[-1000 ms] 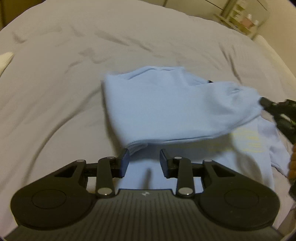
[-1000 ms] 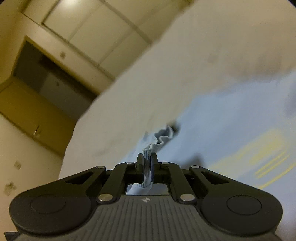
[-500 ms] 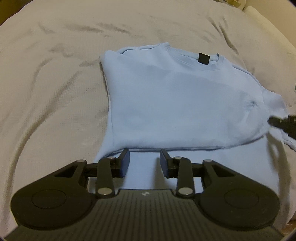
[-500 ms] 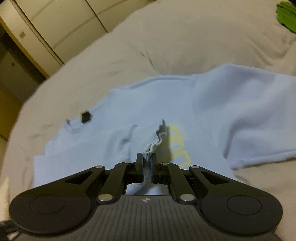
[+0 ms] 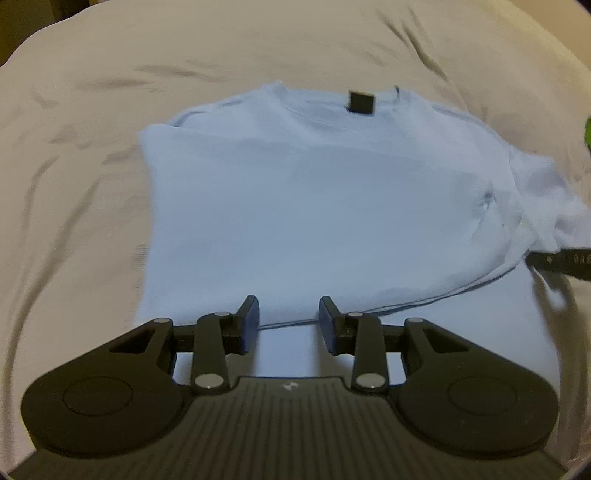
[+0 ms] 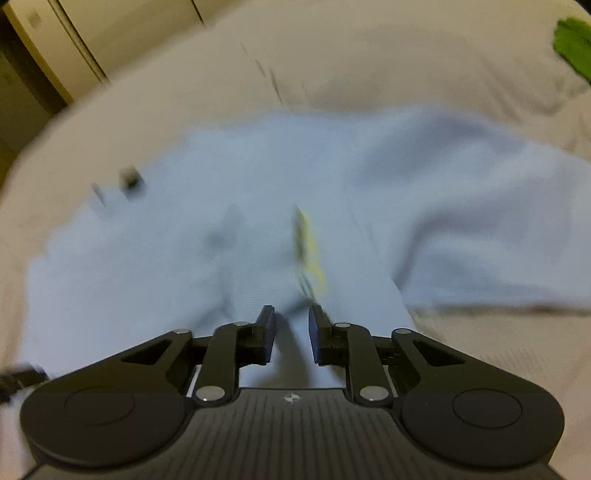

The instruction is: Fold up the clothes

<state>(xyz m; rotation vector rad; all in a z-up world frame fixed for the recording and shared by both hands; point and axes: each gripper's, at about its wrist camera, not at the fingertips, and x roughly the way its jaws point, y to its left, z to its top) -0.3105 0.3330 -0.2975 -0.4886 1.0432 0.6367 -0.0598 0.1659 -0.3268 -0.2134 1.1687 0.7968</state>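
A light blue T-shirt (image 5: 314, 206) lies on the bed, its lower half folded up over the chest. A black neck label (image 5: 361, 102) shows at the collar. My left gripper (image 5: 289, 314) is open and empty, just short of the folded hem. My right gripper (image 6: 291, 317) is open and empty over the shirt (image 6: 258, 229), beside a yellow print (image 6: 308, 243). One sleeve (image 6: 480, 236) spreads to the right. The right gripper's tip also shows at the right edge of the left wrist view (image 5: 561, 260), beside the bunched sleeve.
The beige bed cover (image 5: 92, 129) surrounds the shirt, creased in places. A green garment (image 6: 574, 40) lies at the far right of the bed. Closet doors (image 6: 122, 29) stand beyond the bed's left side.
My right gripper carried the shirt's edge over and laid it down, then opened and let go of the cloth. My left gripper stayed open and the shirt now lies flatter.
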